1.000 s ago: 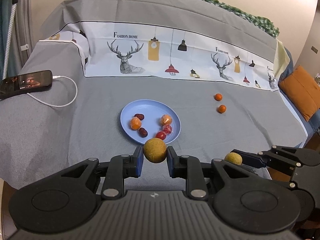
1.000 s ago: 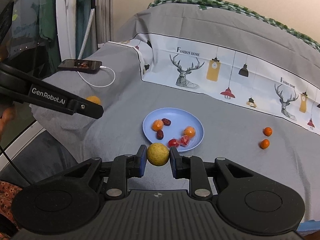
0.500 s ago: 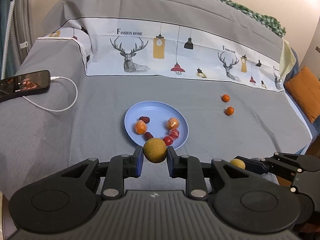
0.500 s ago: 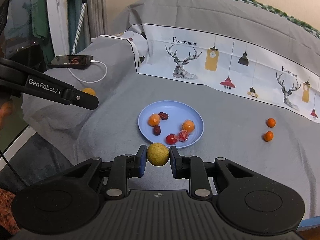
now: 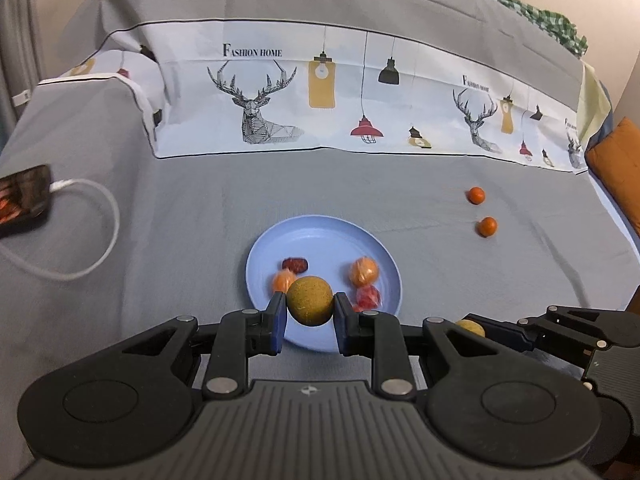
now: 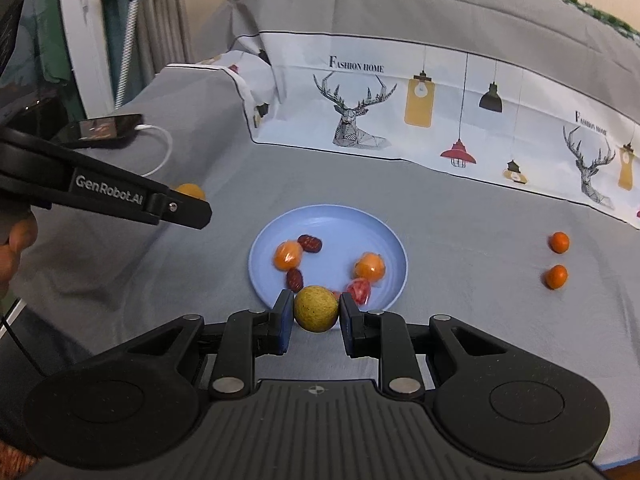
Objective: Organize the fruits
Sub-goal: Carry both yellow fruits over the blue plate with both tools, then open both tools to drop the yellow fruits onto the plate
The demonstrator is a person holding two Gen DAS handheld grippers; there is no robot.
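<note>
On the far left, the phone (image 5: 22,196) is charging on its white cable (image 5: 84,236), well apart from the work. I am bringing both claws in toward the blue plate (image 5: 320,236), which is sitting larger and nearer in both wrist views than a second ago. My left claw (image 5: 310,312) is clamping a yellow-brown round fruit (image 5: 310,300) between its blue pads, now hanging over the plate's near rim rather than short of it. On the plate, two wrapped orange fruits (image 5: 364,272), a dark red date (image 5: 295,265) and a wrapped red piece (image 5: 368,297) are lying loose. My right claw (image 6: 316,316) is gripping a second round fruit (image 6: 315,308), just at the near edge of the plate (image 6: 328,220); I think it is not quite over the rim yet, though the fisheye makes that hard to judge. Farther right, two small orange fruits (image 5: 482,212) are waiting on the grey cover (image 5: 180,200). As I judge it, both releases are close, with those two fruits left afterwards.
</note>
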